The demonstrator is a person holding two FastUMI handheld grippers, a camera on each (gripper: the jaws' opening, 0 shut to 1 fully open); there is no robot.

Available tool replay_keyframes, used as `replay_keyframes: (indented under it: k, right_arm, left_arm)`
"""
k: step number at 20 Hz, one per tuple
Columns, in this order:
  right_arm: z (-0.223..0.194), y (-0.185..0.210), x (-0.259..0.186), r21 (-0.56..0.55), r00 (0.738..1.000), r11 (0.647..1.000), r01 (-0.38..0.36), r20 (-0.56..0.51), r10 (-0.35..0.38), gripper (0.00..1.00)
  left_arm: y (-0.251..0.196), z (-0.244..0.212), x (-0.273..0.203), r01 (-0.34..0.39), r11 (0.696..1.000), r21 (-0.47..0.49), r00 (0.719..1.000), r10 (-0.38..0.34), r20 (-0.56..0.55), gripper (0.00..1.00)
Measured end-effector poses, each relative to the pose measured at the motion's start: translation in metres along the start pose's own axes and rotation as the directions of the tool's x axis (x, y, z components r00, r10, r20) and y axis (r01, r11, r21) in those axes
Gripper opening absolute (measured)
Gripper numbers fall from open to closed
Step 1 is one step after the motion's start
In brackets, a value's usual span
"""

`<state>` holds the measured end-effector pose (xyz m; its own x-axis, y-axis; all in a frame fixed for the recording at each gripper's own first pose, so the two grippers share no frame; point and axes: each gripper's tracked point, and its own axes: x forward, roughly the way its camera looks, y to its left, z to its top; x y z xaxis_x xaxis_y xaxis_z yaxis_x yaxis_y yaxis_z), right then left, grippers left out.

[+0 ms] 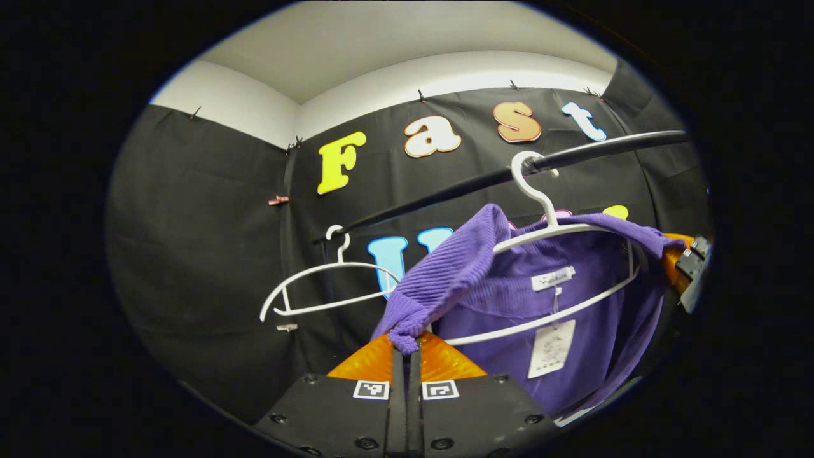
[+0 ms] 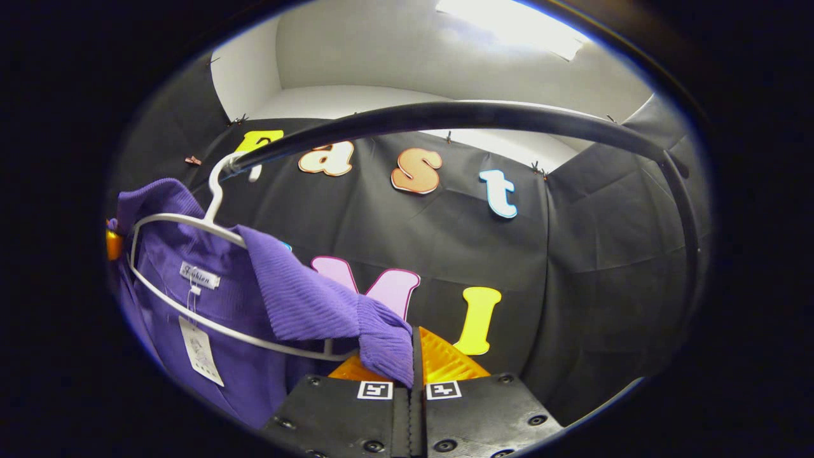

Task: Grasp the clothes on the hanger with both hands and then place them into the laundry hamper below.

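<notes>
Both hand-held grippers [image 1: 407,348] [image 2: 413,356] pinch purple garment [image 1: 502,286] shoulders.

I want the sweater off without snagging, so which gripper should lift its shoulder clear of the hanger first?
Probably left: the left gripper pinches the purple sweater already pulled past the white hanger.

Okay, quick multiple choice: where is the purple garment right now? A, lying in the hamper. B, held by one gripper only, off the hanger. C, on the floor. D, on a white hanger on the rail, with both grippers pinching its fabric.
D: the purple garment drapes over the white hanger hooked on the black rail, and the left gripper and right gripper each have jaws closed on a fold.
</notes>
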<state>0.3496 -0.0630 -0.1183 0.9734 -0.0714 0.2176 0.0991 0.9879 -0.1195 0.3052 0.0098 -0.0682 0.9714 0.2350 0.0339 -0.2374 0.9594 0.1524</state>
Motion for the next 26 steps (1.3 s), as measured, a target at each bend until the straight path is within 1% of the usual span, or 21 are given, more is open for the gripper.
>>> replay_keyframes:
  k: [2, 3, 5, 6, 8, 10, 12, 14, 17, 19, 20, 22, 25, 26]
  right_arm:
    - [0.023, -0.014, 0.002, 0.015, 0.998, 0.999, 0.044, 0.053, -0.045, 0.05]
    - [0.034, -0.019, 0.003, 0.017, 0.994, 0.998, 0.059, 0.087, -0.060, 0.04]
    - [0.050, -0.018, 0.010, -0.015, 0.987, 0.998, 0.068, 0.144, -0.065, 0.04]
    - [0.053, -0.019, 0.016, -0.039, 0.985, 0.997, 0.073, 0.160, -0.066, 0.04]
    - [0.045, -0.026, 0.030, -0.067, 0.984, 0.993, 0.092, 0.157, -0.081, 0.04]
    - [0.014, -0.027, 0.045, -0.080, 0.992, 0.992, 0.093, 0.094, -0.085, 0.04]
    - [-0.029, -0.018, 0.053, -0.060, 0.998, 0.996, 0.061, 0.001, -0.061, 0.05]
    - [-0.070, -0.010, 0.047, -0.013, 0.995, 0.999, 0.036, -0.089, -0.037, 0.05]
    - [-0.112, 0.009, 0.027, 0.003, 0.987, 1.000, 0.014, -0.163, -0.013, 0.05]
    - [-0.113, 0.024, 0.014, 0.015, 0.986, 1.000, -0.018, -0.164, 0.020, 0.05]
    - [-0.113, 0.033, 0.012, 0.032, 0.985, 0.999, -0.041, -0.166, 0.046, 0.05]
    - [-0.125, 0.047, 0.010, 0.099, 0.971, 0.993, -0.071, -0.222, 0.092, 0.05]
    - [-0.132, 0.048, 0.014, 0.202, 0.958, 0.978, -0.049, -0.266, 0.103, 0.05]
    - [-0.136, 0.053, 0.016, 0.209, 0.953, 0.976, -0.054, -0.281, 0.113, 0.05]
  left_arm:
    - [0.021, 0.016, 0.004, -0.018, 1.000, -0.006, 1.000, 0.018, 0.021, 0.05]
    - [0.031, 0.022, 0.007, -0.031, 0.999, -0.017, 0.999, 0.031, 0.032, 0.03]
    - [0.041, 0.032, 0.017, -0.028, 0.999, -0.040, 0.999, 0.029, 0.045, 0.05]
    - [0.044, 0.033, 0.022, -0.023, 0.999, -0.044, 0.999, 0.025, 0.046, 0.06]
    - [0.047, 0.033, 0.029, -0.006, 0.999, -0.039, 0.999, 0.008, 0.047, 0.05]
    - [0.047, 0.026, 0.043, 0.023, 0.999, -0.047, 0.999, -0.022, 0.025, 0.05]
    - [0.050, 0.007, 0.056, 0.037, 0.997, -0.075, 0.999, -0.039, -0.020, 0.03]
    - [0.046, -0.011, 0.062, 0.056, 0.994, -0.093, 0.997, -0.061, -0.053, 0.05]
    - [0.045, -0.045, 0.061, 0.052, 0.996, -0.074, 0.994, -0.059, -0.092, 0.05]
    - [0.051, -0.061, 0.056, 0.043, 0.996, -0.079, 0.993, -0.051, -0.105, 0.06]
    - [0.052, -0.067, 0.056, 0.042, 0.995, -0.088, 0.992, -0.052, -0.114, 0.05]
    - [0.052, -0.076, 0.056, 0.051, 0.992, -0.113, 0.988, -0.066, -0.139, 0.05]
    - [0.051, -0.078, 0.047, 0.072, 0.993, -0.097, 0.986, -0.085, -0.145, 0.05]
    - [0.050, -0.082, 0.049, 0.082, 0.993, -0.090, 0.983, -0.096, -0.159, 0.05]
